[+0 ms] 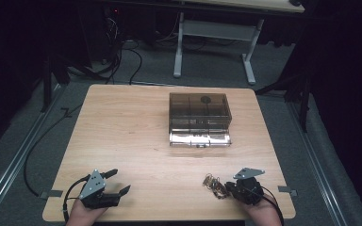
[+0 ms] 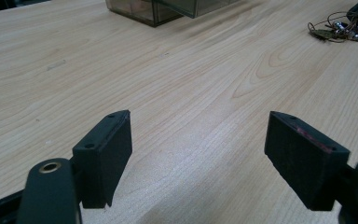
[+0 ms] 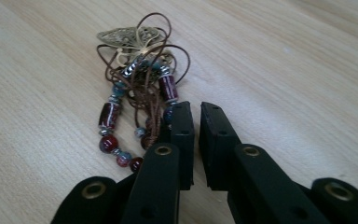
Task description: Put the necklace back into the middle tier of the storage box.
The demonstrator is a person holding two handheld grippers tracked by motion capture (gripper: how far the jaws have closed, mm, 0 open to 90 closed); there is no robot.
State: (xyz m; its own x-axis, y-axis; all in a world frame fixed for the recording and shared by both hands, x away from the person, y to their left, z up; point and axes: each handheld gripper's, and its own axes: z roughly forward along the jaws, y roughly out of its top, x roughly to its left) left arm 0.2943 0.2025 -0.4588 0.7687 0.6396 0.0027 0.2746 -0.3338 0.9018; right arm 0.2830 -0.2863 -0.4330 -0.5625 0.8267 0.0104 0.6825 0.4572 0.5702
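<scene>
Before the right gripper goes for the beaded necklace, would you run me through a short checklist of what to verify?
1. Necklace within reach of the right gripper: ok, it lies on the table just ahead and to one side of the fingertips.
2. Right jaws wide enough to take it: not ok, there is just a narrow gap between them, with nothing in it.
3. Necklace lined up between the jaws: not ok, it sits off to one side.
4. Left gripper free: ok, jaws wide open over bare wood.
5. Smoked plastic box ready to receive: cannot tell, it looks open at the front.
</scene>
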